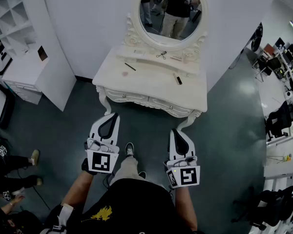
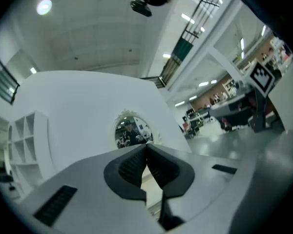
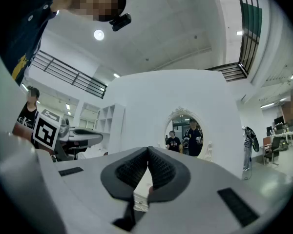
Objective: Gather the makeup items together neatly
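Note:
A white dressing table (image 1: 151,89) with an oval mirror (image 1: 172,11) stands ahead of me. On its top lie a black pencil (image 1: 130,67), a dark tube (image 1: 178,80) and a small pink item (image 1: 125,73). A metal eyelash curler (image 1: 161,55) rests on the raised shelf under the mirror. My left gripper (image 1: 112,116) and right gripper (image 1: 175,131) hang over the floor short of the table's front edge, both shut and empty. In the left gripper view the jaws (image 2: 147,145) meet below the mirror (image 2: 129,130). The right gripper view shows the same, jaws (image 3: 148,148) touching, with the mirror (image 3: 187,133) beyond.
A white cube shelf (image 1: 12,13) and a low cabinet (image 1: 36,74) stand at the left. Another person's feet (image 1: 33,157) are at the left edge. Office chairs (image 1: 278,123) and desks crowd the right. My own shoe (image 1: 130,149) is on the dark floor between the grippers.

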`<state>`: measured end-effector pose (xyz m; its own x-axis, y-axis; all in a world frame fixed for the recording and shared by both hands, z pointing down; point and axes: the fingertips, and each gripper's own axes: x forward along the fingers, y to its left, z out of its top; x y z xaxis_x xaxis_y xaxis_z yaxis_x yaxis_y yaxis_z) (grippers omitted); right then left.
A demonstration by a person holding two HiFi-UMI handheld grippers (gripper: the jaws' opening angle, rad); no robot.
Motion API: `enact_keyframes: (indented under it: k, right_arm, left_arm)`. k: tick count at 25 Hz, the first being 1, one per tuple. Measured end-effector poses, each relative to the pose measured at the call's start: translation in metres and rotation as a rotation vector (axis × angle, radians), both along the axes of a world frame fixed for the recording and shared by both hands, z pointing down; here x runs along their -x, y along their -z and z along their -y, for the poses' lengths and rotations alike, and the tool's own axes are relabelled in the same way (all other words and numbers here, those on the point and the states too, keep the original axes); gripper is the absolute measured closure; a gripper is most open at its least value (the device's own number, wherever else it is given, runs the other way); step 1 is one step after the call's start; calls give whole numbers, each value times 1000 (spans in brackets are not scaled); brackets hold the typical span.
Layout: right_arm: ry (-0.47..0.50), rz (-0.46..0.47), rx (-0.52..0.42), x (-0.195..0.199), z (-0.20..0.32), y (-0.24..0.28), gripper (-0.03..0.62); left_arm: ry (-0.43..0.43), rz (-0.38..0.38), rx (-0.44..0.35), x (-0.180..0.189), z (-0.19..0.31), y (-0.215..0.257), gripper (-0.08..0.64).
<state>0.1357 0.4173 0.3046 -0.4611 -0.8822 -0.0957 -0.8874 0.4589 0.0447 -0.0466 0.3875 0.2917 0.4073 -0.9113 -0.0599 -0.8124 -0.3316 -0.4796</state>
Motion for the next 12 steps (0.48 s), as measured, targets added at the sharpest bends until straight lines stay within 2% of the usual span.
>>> enact_keyframes:
  k: [2,4,6,8,10,12]
  right_arm:
    - [4,-19,-2,5,3,0,578]
    - [6,-33,1,7,3,-2,578]
    - [0,-34,8,5,0,-8,577]
    - [-24,-17,3,-3,-4,-9,578]
    - [-64,8,-16,-14,-4,-6,577]
    - [-89,29,-21,-25,0,-5,577]
  left_arm:
    - [48,41,-32,11,3,1,546]
    - [54,21,-36,19,3,0,546]
    - [12,-8,-18,19,-1,-3,546]
    - [-38,28,11,14,-6,-11,547]
    - [-51,68,36,14,-8,-18,548]
    - [-51,57,42,16,-5,-19,548]
